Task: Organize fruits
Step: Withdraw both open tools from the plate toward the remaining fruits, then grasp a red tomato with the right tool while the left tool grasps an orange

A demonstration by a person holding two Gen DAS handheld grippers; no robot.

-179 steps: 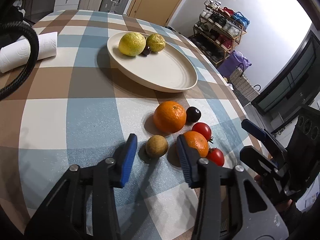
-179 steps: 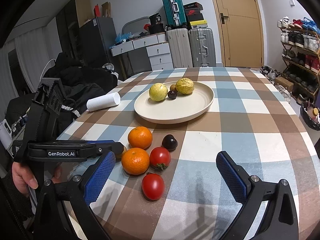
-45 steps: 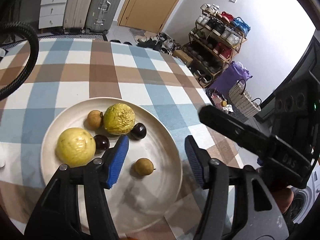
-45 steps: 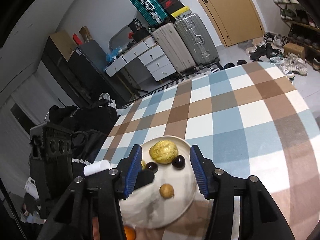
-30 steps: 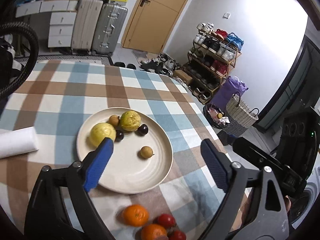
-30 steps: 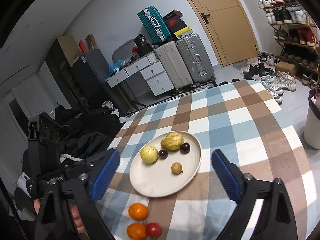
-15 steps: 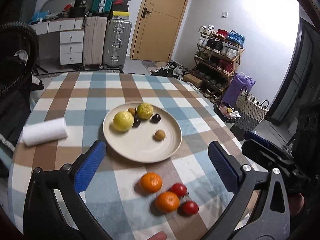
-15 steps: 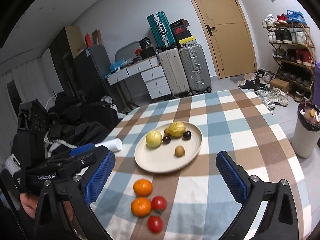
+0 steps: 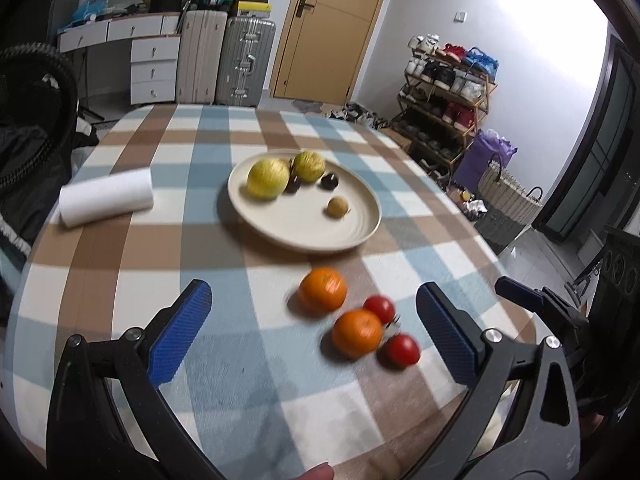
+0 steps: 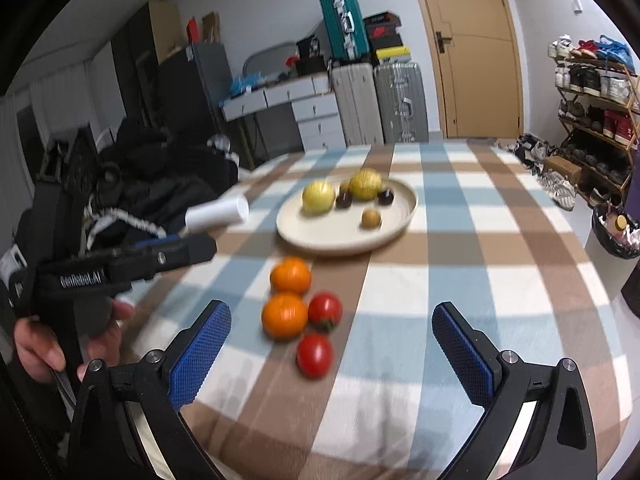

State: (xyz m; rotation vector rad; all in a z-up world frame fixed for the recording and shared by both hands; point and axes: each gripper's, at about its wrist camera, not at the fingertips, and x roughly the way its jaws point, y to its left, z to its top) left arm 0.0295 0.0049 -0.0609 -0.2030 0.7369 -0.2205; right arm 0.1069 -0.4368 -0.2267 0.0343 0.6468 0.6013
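A round table with a blue, brown and white checked cloth (image 9: 132, 248) is seen in a room with white walls (image 9: 532, 52). A yellow-brown door (image 9: 324, 28) is shut at the back. Grey suitcases (image 10: 376, 100) are stood beside white drawers (image 9: 154, 66). A teal case (image 10: 344, 28) is set on top. Shoes are kept on a rack (image 9: 444, 92). A woven basket (image 9: 506, 196) is placed on the tiled floor.

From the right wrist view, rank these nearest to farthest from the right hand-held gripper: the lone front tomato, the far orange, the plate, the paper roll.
1. Front tomato, just ahead of the right hand-held gripper.
2. Far orange, behind it, slightly left.
3. Plate, further back at table centre.
4. Paper roll, far left; near the plate's depth, too close to call.
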